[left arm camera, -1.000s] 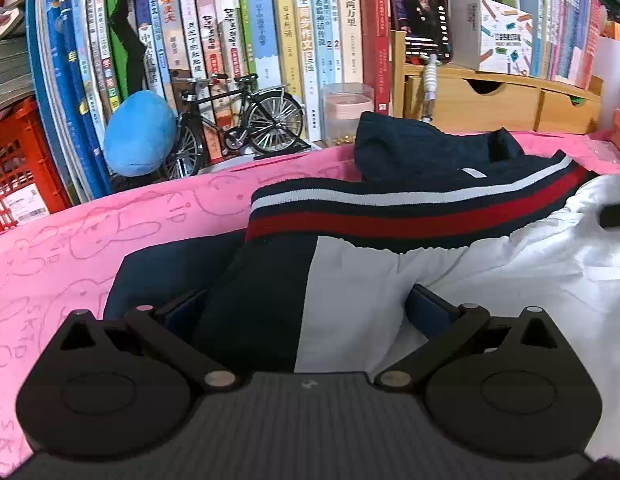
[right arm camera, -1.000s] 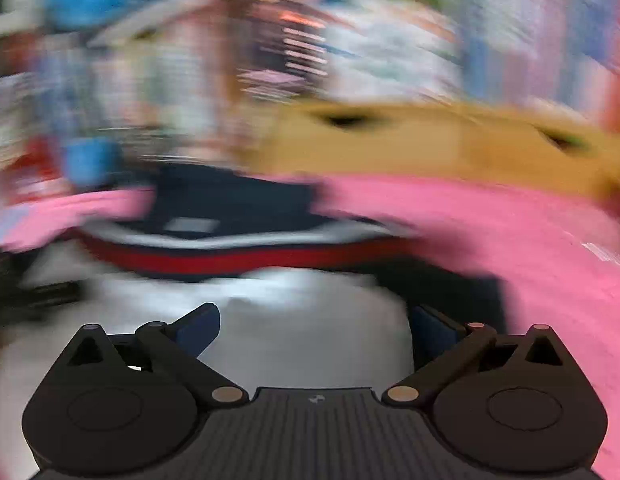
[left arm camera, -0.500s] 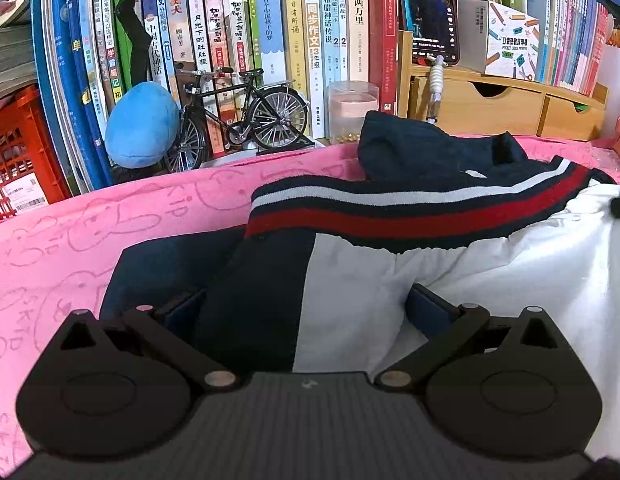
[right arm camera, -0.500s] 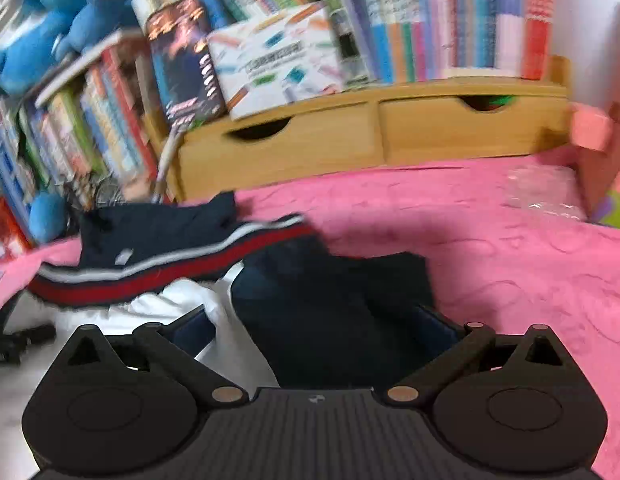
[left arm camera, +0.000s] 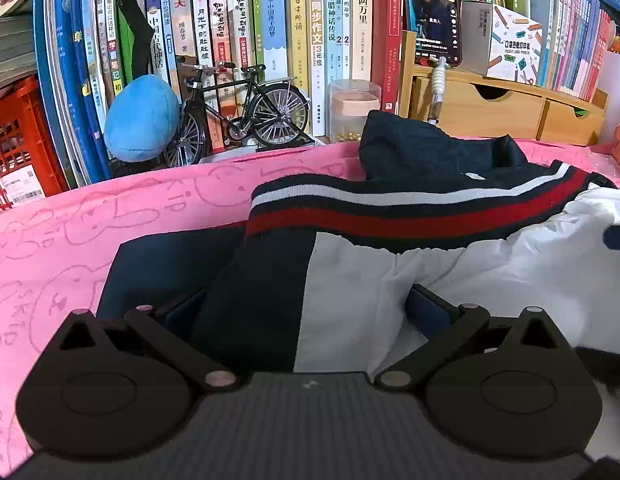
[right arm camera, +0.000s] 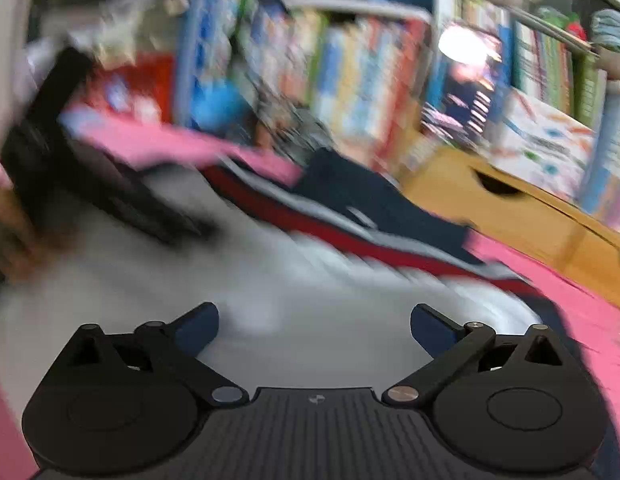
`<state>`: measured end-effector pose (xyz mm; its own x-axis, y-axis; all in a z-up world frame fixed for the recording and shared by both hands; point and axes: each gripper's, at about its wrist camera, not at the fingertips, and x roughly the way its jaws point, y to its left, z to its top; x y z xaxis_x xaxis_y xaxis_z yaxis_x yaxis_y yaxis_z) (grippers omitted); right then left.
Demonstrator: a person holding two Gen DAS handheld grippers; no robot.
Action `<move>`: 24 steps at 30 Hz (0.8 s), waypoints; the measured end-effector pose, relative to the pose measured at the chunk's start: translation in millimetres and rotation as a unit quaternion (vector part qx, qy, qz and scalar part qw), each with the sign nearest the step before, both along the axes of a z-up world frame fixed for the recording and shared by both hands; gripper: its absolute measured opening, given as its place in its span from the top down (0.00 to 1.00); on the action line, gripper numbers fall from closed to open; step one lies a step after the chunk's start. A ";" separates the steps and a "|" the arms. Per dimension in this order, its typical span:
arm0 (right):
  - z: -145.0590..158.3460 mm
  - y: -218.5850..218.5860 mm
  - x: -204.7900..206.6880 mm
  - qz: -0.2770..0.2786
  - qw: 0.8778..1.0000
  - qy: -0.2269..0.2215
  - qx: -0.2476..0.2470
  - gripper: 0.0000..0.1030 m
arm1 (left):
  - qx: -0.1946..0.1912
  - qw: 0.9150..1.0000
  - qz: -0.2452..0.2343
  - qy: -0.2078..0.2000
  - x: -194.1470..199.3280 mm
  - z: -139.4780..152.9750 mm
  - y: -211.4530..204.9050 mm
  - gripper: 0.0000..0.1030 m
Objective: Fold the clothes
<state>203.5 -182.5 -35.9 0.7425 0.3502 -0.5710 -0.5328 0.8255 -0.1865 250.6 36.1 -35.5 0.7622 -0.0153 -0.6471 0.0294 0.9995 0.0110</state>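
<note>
Loosely rumpled navy-white jacket [left arm camera: 350, 280], red-striped hem.

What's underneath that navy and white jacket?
A pink cloth with bunny doodles lies under the jacket and shows around it on the left and behind. Whatever the cloth covers is hidden, and so is anything directly beneath the jacket.

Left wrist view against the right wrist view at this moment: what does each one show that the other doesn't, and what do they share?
Only the left wrist view shows the model bicycle sharply and the left gripper with jaws apart around a fold of the jacket. Only the right wrist view, badly blurred, shows the right gripper open and empty above white cloth. Both show the striped hem, pink cover and wooden drawers.
</note>
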 end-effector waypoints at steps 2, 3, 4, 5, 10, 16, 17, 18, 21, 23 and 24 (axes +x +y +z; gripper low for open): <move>-1.7 -45.6 11.0 -0.046 0.999 0.017 0.021 0.01 | -0.001 1.000 0.000 0.000 -0.1 0.0 0.0 0.00; -0.4 -74.0 17.9 -0.071 0.996 0.038 0.047 0.00 | -0.003 1.000 -0.004 0.000 -0.1 0.0 -0.2 0.00; 1.0 -101.0 24.0 -0.095 0.991 0.059 0.073 0.01 | -0.004 1.000 -0.011 0.000 -0.3 0.0 -0.8 0.00; 2.9 -116.5 24.1 -0.108 0.987 0.079 0.094 0.01 | -0.002 1.000 -0.013 0.000 -0.5 0.0 -1.6 0.00; 11.5 -139.0 -1.2 -0.197 0.980 0.025 0.018 0.00 | -0.004 1.000 -0.007 -0.001 -1.6 1.1 -0.1 0.00; 26.0 -133.7 -45.3 -0.204 0.975 0.004 0.091 0.00 | -0.013 0.999 0.020 -0.025 -28.0 22.9 3.0 0.02; 27.6 -129.0 -52.6 -0.190 0.977 0.005 0.098 0.00 | -0.021 0.999 0.022 -0.042 -41.2 32.9 5.0 0.02; 29.2 -123.8 -59.6 -0.177 0.979 0.007 0.104 0.00 | -0.025 0.998 0.023 -0.060 -56.8 42.3 5.0 0.02; 31.6 -94.4 -72.6 -0.128 0.982 0.034 0.131 0.00 | -0.021 0.994 0.031 -0.106 -105.3 65.3 -1.9 0.01; 28.3 -69.9 -78.9 -0.083 0.984 0.061 0.146 0.00 | 0.000 0.992 0.043 -0.119 -133.3 69.2 -17.4 0.00; 27.3 -53.9 -82.9 -0.055 0.985 0.070 0.146 0.00 | 0.010 0.992 0.042 -0.115 -144.1 65.9 -26.3 0.00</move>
<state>120.6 -236.5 -8.6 0.7056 0.4371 -0.5577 -0.4409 0.8870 0.1373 106.4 9.8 30.4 0.8883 0.0660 -0.4546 -0.0599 0.9978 0.0278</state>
